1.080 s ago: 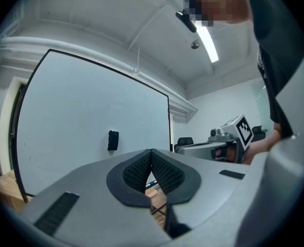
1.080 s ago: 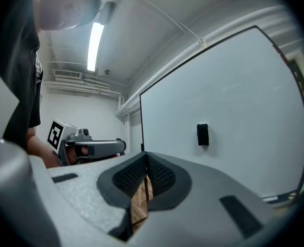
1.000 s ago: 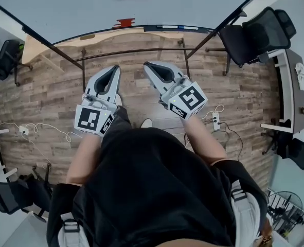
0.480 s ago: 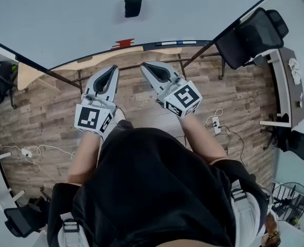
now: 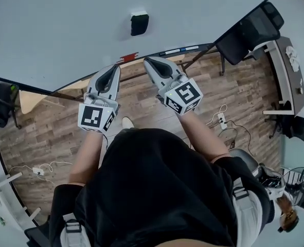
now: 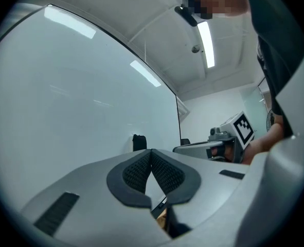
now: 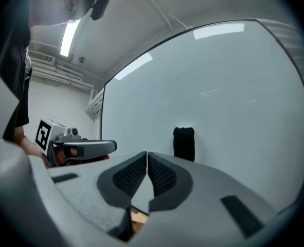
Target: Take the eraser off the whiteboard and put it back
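Note:
A black eraser point(image 5: 139, 23) sticks upright on the white whiteboard point(image 5: 64, 30), ahead of both grippers. My left gripper point(image 5: 114, 68) and right gripper point(image 5: 147, 60) are held side by side, pointing level at the board, both shut with nothing between the pads. In the left gripper view the eraser point(image 6: 138, 142) shows just left of the closed tips point(image 6: 152, 151), some way off. From the right gripper view the eraser point(image 7: 183, 143) stands right of the closed tips point(image 7: 147, 153), and the left gripper point(image 7: 74, 147) shows at the left.
The board's tray point(image 5: 177, 50) carries markers and a red item point(image 5: 127, 58). A black office chair point(image 5: 252, 30) and a desk point(image 5: 285, 66) stand at the right, another chair point(image 5: 0, 104) at the left. Cables point(image 5: 38, 169) and a power strip point(image 5: 222, 120) lie on the wood floor.
Both grippers and the person have moved toward the whiteboard together. The eraser now sits lower and larger in the head view. Both grippers stay shut.

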Tool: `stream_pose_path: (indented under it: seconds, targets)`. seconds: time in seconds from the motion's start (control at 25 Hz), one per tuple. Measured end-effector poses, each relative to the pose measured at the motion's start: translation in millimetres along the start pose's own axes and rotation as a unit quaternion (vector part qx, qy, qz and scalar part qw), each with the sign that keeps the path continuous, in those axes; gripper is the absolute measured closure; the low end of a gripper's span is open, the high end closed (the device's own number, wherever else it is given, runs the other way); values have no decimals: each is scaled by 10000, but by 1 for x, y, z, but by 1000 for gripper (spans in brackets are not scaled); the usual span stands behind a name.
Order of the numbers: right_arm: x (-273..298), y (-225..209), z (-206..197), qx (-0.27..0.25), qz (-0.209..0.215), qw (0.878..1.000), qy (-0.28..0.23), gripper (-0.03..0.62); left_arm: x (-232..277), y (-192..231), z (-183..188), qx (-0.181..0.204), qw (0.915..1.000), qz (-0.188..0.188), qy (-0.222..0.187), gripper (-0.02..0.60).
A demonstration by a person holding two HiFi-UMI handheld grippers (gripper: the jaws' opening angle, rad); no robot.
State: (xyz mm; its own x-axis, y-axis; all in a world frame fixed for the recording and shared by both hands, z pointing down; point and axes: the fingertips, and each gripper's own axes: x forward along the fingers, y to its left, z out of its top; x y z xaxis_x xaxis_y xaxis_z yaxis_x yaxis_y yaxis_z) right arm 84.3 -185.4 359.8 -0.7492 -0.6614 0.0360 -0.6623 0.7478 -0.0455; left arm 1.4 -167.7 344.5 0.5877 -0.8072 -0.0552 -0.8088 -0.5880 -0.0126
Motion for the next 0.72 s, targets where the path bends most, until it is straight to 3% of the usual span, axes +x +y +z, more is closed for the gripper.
stream_pose_path:
  seconds: [0.44,0.56,0.72]
  targets:
    - [42,-42,10,-56,-1260,9918,-199,563,29,40,-13,-121,9984,-553,18,586]
    - [49,-55,8,-54,-1542,9879,-148,487,35,45,-16,-159,9984,-548,49,586]
    - [58,-66,7,-92,-1729,9848,-98,333,41,50,-16,-160,9988,-463,31,586]
